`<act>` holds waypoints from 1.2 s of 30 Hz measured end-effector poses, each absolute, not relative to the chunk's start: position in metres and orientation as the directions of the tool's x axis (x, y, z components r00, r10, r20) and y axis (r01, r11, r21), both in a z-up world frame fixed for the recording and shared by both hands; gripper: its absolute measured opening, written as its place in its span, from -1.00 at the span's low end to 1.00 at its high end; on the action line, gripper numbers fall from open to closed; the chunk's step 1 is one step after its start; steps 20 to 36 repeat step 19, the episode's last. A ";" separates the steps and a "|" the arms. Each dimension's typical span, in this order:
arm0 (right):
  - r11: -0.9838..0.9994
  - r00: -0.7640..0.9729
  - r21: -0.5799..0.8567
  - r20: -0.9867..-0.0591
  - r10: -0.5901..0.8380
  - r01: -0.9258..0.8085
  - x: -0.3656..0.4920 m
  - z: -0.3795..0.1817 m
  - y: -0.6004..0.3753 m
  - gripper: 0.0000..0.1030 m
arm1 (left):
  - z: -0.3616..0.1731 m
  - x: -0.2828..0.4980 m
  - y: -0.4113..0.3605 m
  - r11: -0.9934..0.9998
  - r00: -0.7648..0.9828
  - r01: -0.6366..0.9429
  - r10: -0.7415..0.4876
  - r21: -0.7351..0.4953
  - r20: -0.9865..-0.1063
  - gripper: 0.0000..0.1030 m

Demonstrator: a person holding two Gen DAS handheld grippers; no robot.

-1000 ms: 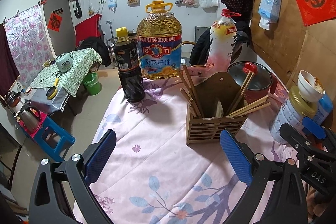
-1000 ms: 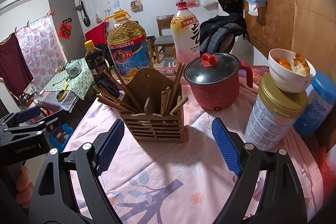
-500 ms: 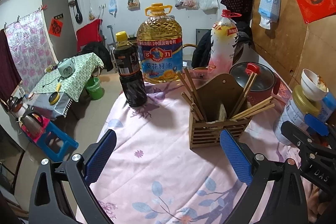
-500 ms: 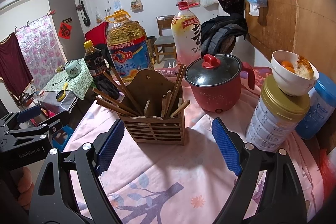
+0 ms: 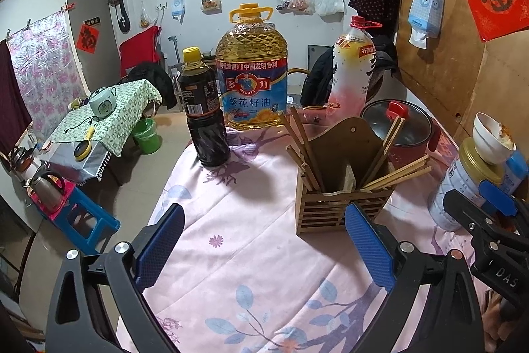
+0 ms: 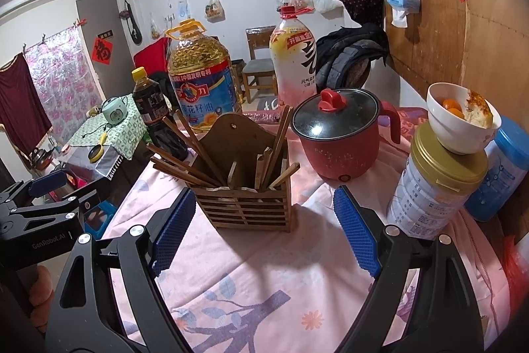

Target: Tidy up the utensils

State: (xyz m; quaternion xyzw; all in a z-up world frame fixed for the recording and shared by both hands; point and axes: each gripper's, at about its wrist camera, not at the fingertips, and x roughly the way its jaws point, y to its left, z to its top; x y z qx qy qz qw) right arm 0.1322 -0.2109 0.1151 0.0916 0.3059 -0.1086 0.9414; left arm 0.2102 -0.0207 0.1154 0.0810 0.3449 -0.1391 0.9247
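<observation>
Right wrist view: the chopstick holder (image 6: pixel 243 187) stands just ahead of the right gripper (image 6: pixel 264 237), nearer than the left gripper (image 5: pixel 264 247); both gape wide, empty.

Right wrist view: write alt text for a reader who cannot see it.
A slatted wooden holder full of splayed chopsticks stands on a pink floral tablecloth, just beyond the open, empty right claw. Behind it stand a red lidded pot, an oil jug and bottles.
</observation>
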 end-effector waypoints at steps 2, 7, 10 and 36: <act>0.959 0.789 0.106 -0.596 -0.149 0.261 0.133 0.115 -0.211 0.61 | 0.115 0.210 -0.021 0.947 0.721 0.316 -0.205 0.051 -0.662 0.86; 0.959 0.792 0.105 -0.591 -0.152 0.262 0.130 0.116 -0.209 0.61 | 0.116 0.208 -0.020 0.947 0.720 0.317 -0.204 0.052 -0.664 0.86; 0.959 0.795 0.107 -0.588 -0.153 0.263 0.127 0.117 -0.209 0.61 | 0.116 0.208 -0.020 0.947 0.721 0.317 -0.205 0.052 -0.662 0.86; 0.957 0.803 0.111 -0.575 -0.157 0.266 0.119 0.123 -0.208 0.61 | 0.121 0.203 -0.020 0.945 0.726 0.323 -0.210 0.056 -0.655 0.86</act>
